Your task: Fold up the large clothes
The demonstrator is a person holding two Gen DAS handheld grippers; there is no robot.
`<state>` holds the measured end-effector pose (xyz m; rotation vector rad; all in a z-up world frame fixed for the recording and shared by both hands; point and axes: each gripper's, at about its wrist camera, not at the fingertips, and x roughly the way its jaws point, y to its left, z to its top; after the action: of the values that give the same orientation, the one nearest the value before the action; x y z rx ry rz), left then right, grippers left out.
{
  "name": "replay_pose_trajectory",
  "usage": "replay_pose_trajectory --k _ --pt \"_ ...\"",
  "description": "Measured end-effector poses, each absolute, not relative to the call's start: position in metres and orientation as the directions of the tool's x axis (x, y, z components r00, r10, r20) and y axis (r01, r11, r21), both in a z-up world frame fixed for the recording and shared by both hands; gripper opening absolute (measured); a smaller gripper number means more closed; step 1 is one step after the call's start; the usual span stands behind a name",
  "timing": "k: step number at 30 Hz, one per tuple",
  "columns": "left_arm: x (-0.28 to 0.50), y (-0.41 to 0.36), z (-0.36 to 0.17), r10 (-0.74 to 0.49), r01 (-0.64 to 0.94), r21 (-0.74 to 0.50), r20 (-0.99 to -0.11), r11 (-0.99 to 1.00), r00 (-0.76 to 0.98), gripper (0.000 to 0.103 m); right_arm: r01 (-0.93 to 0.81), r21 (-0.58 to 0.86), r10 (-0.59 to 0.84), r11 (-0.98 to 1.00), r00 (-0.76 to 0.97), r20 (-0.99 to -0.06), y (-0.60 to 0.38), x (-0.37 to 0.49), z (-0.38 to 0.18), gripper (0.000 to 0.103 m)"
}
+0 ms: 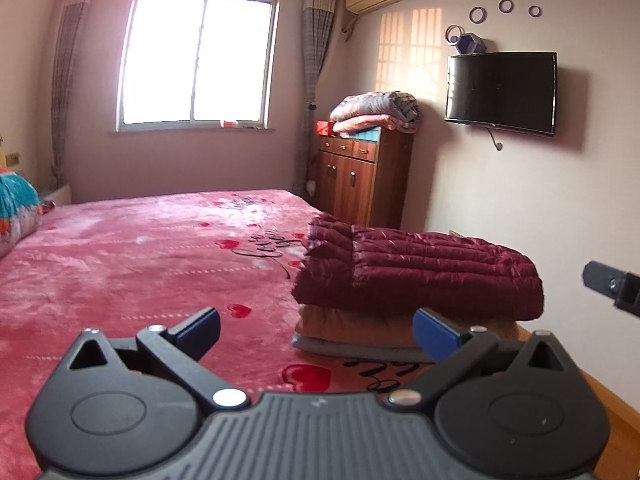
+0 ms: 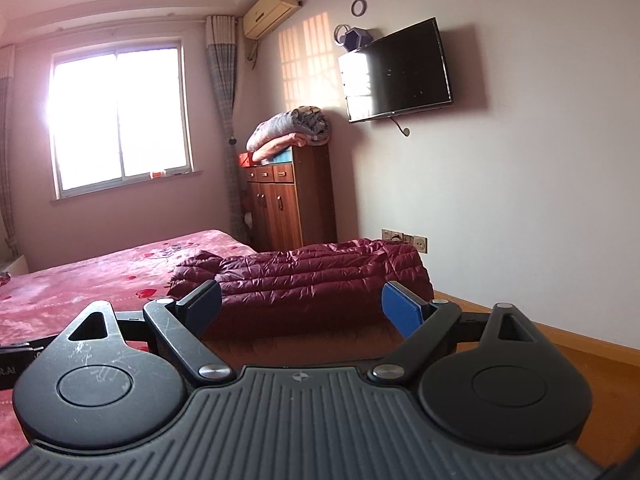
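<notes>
Both claws, left (image 1: 316, 334) and right (image 2: 302, 306), are released and empty. Folded jacket (image 1: 420, 268) sits mid-right atop a stack (image 1: 360, 328) at the bed (image 1: 120, 260) edge, probably parked there as finished.

home bedroom, pink-blanketed bed (image 1: 140, 248), wall television (image 1: 501, 92), wooden cabinet (image 1: 360, 176), curtained window (image 1: 198, 60)

bare bed (image 1: 120, 248) left of the stacked clothes (image 1: 420, 276).
</notes>
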<state>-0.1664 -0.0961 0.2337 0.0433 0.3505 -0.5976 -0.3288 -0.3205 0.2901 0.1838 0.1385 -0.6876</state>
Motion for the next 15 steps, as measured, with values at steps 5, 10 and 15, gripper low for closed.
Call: replay_pose_trajectory --k 5,10,15 --pt "-0.168 -0.095 0.235 -0.528 0.543 -0.062 -0.346 0.837 0.775 0.102 0.633 0.131 -0.61 0.763 0.773 -0.176 -0.317 -0.331 0.296 0.103" --pt "-0.168 -0.097 0.232 -0.511 0.531 -0.05 -0.359 0.846 0.781 0.102 0.629 0.107 -0.607 0.77 0.774 -0.178 -0.312 -0.328 0.281 0.103" --pt "-0.169 -0.1 0.229 -0.502 0.527 -0.033 -0.364 0.849 0.785 0.102 0.621 0.09 -0.595 0.779 0.777 -0.207 -0.314 -0.324 0.276 0.103"
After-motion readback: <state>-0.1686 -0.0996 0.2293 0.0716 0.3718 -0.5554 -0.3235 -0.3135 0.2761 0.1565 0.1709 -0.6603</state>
